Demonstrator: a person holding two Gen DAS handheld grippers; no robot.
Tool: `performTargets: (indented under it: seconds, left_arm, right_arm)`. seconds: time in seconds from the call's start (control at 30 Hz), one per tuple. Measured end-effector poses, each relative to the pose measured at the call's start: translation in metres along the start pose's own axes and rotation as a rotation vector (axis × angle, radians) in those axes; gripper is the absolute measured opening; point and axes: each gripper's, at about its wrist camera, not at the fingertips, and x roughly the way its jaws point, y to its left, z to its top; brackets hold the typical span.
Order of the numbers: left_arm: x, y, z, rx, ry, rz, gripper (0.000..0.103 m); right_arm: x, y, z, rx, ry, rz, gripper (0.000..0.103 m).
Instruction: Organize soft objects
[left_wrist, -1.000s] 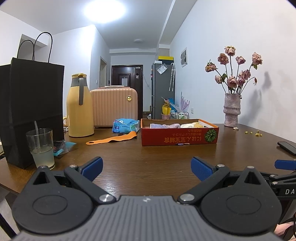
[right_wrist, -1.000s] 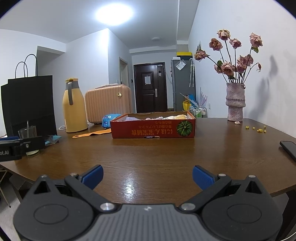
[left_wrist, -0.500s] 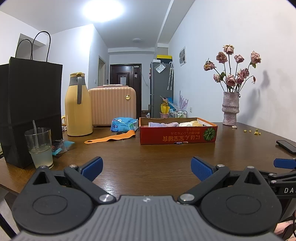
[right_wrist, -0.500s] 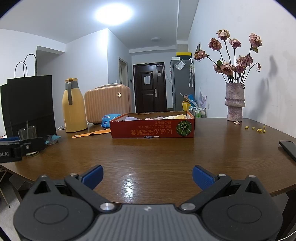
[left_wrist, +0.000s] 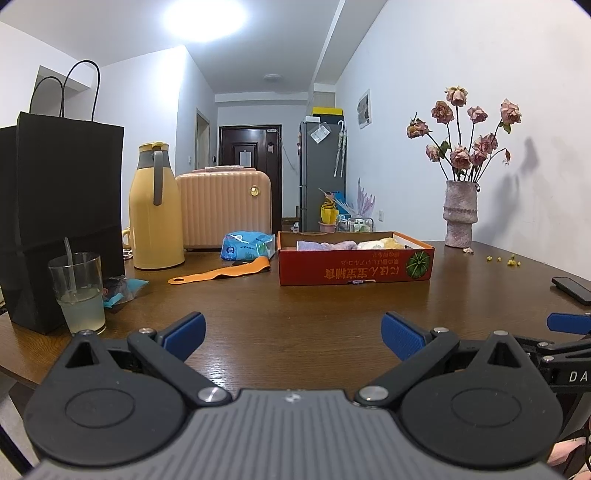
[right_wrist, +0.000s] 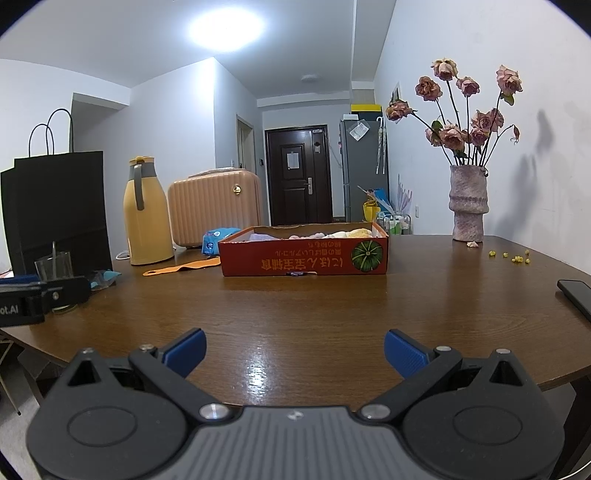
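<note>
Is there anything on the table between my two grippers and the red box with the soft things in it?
Nothing visible. Bare table runs from the open left gripper and open right gripper to the red box. The orange strap and glass lie off to the left, the phone to the right.

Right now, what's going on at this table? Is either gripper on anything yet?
Nothing is held. The left gripper and right gripper both hover open above the near edge of the wooden table, facing the red cardboard box. Soft cloth items already lie inside it. An orange strap lies on the table to the box's left.
</note>
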Motion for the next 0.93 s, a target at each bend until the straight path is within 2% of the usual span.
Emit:
performTargets:
  seconds: [0.93]
  left_arm:
    - [-0.0061, -0.0069, -0.0027, 0.018, -0.049, -0.011, 0.103]
  right_arm:
    - [-0.0050, 0.0046, -0.0031, -0.005, -0.062, -0.010, 0.103]
